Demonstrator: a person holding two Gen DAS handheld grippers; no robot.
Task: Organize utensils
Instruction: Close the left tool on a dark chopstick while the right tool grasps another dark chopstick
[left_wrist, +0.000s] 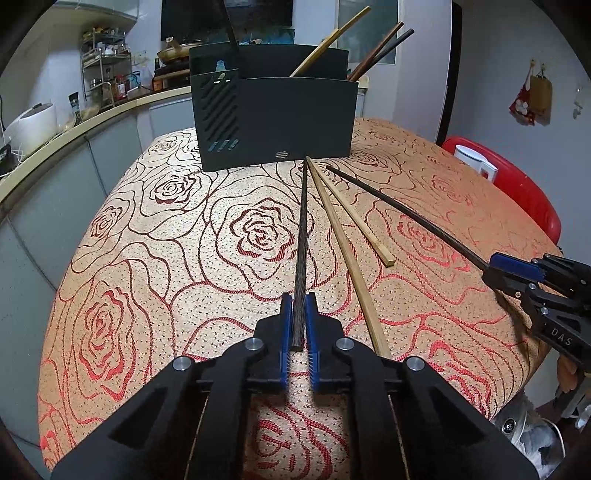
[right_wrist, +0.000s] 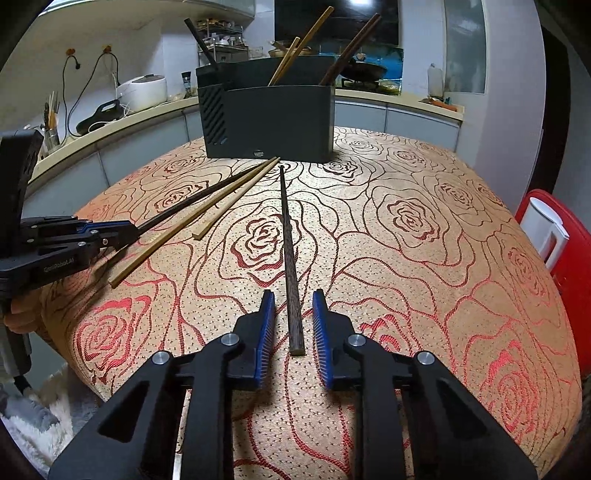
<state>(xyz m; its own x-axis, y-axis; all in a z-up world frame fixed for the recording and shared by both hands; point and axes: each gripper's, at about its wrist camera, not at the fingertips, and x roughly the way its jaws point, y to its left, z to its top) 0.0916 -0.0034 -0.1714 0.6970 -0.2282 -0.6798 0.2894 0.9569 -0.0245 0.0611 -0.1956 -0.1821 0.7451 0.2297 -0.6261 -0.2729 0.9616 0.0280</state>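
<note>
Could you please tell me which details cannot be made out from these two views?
- Both views: inside of the dark grey rectangular utensil holder, hidden by its front wall.
- Left wrist view: near end of the longer pale bamboo chopstick, behind the left gripper.
- Right wrist view: lettering on the holder's round badge, too small.
</note>
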